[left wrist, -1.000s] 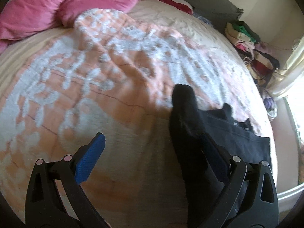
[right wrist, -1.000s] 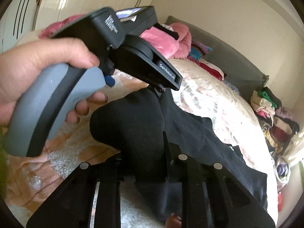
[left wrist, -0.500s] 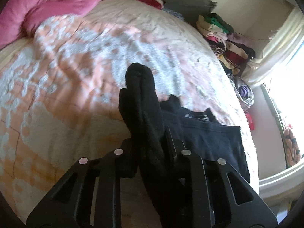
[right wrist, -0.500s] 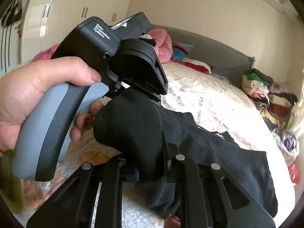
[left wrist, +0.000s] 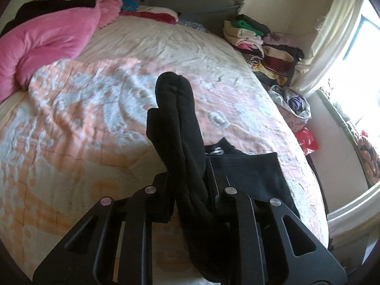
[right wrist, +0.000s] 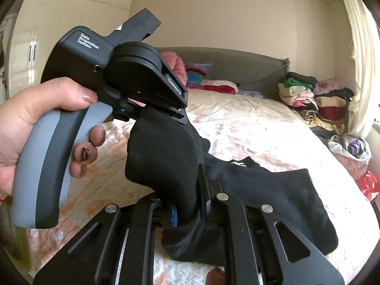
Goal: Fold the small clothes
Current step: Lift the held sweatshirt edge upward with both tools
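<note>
A black garment (left wrist: 175, 118) is gathered into a thick fold that sticks up past my left gripper (left wrist: 187, 185), which is shut on it. The rest of the cloth (left wrist: 249, 171) trails down flat onto the bed at the right. In the right wrist view the same black garment (right wrist: 163, 154) bulges between the jaws of my right gripper (right wrist: 187, 204), which are closing on it with the pads pressing the cloth. Just above, a hand (right wrist: 28, 118) holds the left tool's grey handle (right wrist: 47, 166), and its fingers are buried in the fold's top.
A peach and white quilt (left wrist: 83, 130) covers the bed. A pink duvet (left wrist: 47, 35) lies at the far left by the grey headboard (left wrist: 190, 2). Stacked clothes (left wrist: 261, 42) and a plastic bag (left wrist: 294, 102) sit beside the bed's right edge, under the window.
My left gripper went from wide open to shut on the black fold. Both grippers have lifted the garment off the quilt, and more of the room's far end shows.
</note>
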Demonstrator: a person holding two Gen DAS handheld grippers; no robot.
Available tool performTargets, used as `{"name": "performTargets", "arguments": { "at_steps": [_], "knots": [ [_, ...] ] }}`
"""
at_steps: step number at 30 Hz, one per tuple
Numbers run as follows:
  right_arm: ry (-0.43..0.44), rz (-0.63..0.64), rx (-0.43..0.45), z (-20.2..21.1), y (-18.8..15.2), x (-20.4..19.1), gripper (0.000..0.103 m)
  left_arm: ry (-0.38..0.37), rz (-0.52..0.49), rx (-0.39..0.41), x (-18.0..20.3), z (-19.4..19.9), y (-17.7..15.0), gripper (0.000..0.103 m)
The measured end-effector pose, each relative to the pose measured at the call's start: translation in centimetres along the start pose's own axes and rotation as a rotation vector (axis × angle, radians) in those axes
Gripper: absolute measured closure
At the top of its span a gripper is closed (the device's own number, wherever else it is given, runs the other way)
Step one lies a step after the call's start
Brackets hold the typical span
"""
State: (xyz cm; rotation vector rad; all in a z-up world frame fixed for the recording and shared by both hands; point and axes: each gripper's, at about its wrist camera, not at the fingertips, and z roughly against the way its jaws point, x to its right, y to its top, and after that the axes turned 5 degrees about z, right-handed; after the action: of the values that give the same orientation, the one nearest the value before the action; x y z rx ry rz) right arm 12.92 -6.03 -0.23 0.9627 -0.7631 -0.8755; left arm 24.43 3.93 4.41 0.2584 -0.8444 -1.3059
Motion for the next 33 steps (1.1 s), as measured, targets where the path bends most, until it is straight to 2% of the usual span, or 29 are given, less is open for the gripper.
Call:
{"name": "performTargets", "arguments": {
  "at_steps": [12, 33],
  "knots": [
    [-0.076, -0.069, 0.002, 2.3, -1.4, 4.6, 0.091, -0.035, -0.062, -0.022, 5.3, -1.7, -1.0, 0.090],
    [-0.115, -0.183, -0.068, 2.6, -4.8, 9.4, 0.091, -0.041, -0.123, -0.100, 10.7, -6.9, -2.8, 0.090]
  ]
}}
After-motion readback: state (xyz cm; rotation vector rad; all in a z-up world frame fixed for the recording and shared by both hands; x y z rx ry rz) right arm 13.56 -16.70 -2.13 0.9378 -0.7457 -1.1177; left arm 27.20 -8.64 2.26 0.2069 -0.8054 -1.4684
